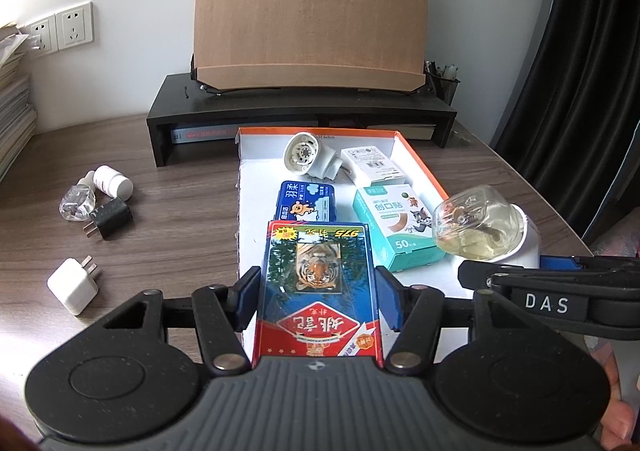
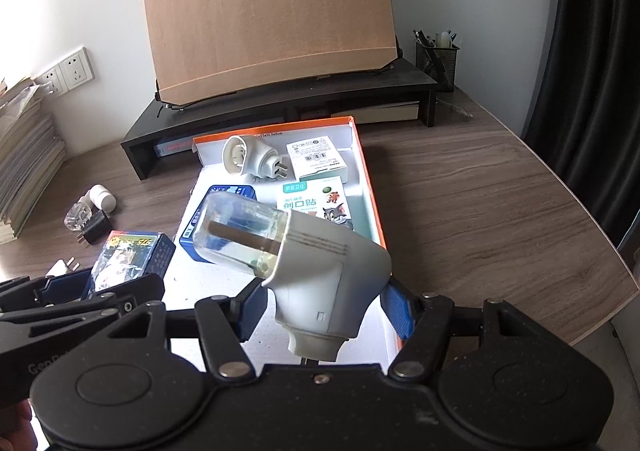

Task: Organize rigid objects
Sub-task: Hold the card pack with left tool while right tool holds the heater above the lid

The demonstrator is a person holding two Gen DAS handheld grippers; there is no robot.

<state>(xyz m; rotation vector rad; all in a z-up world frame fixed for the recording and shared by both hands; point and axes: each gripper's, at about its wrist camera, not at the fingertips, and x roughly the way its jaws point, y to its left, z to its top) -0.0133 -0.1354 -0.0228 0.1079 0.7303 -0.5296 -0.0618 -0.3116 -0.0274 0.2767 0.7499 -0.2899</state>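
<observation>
My left gripper (image 1: 320,285) is shut on a red and blue card box with a tiger picture (image 1: 318,251), held over the near left part of a white tray with an orange rim (image 1: 422,163). My right gripper (image 2: 324,305) is shut on a white plug-in vaporizer with a clear bottle of yellowish liquid (image 2: 320,263), held tilted above the tray (image 2: 370,187). In the tray lie a white plug-in unit (image 1: 306,155), a small white box (image 1: 372,163), a blue tin (image 1: 306,203) and a teal plaster box (image 1: 396,227). The right wrist view shows the left gripper (image 2: 108,283) with the card box (image 2: 128,255).
On the wooden desk to the left lie a white pill bottle (image 1: 114,181), a clear bottle (image 1: 76,203), a black charger (image 1: 108,217) and a white charger (image 1: 74,285). Behind the tray stands a black monitor shelf (image 1: 300,107) with a cardboard sheet and a pen holder (image 1: 442,83). Books are stacked at far left.
</observation>
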